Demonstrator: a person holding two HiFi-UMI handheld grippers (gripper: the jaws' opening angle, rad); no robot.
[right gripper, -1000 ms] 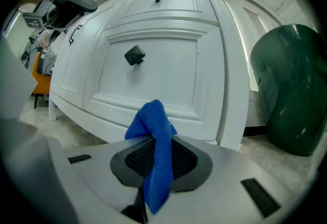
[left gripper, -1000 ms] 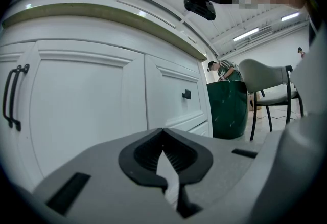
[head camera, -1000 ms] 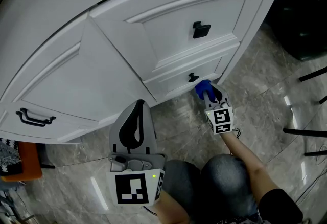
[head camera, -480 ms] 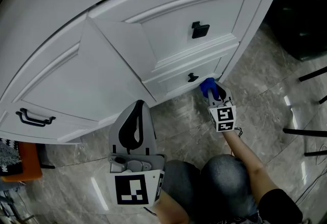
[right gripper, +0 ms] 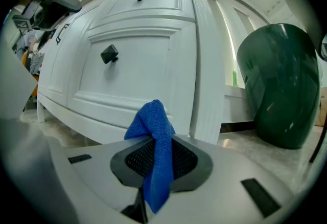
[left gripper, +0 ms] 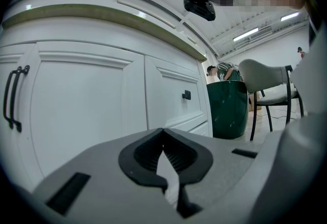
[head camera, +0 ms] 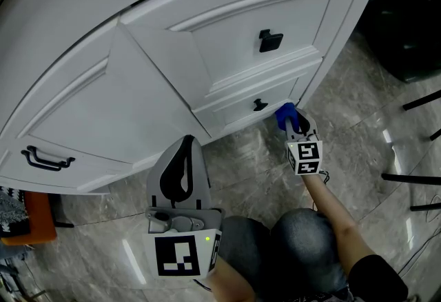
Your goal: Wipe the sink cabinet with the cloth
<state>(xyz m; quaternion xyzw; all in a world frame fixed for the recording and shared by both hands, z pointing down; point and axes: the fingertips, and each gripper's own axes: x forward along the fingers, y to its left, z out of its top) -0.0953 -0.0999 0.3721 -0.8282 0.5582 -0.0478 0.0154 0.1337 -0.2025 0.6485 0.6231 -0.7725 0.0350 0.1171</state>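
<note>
Two grippers show, but only one has a job; nearest, by the person's knees, the left gripper (head camera: 185,147) hangs with its jaws pressed together on nothing, likely just out of the way; farther out, the right gripper (head camera: 295,125) pinches the blue cloth (head camera: 284,114) so a bunch sticks out to rub with; the cloth is low at the white sink cabinet (head camera: 227,38), by its bottom right corner, near the small knob (head camera: 260,105).

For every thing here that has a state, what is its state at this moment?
blue cloth: bunched, clamped in the right gripper.
right gripper: shut on the blue cloth.
left gripper: shut, nothing between its jaws.
upper drawer: closed.
lower drawer: closed.
cabinet door: closed.
</note>
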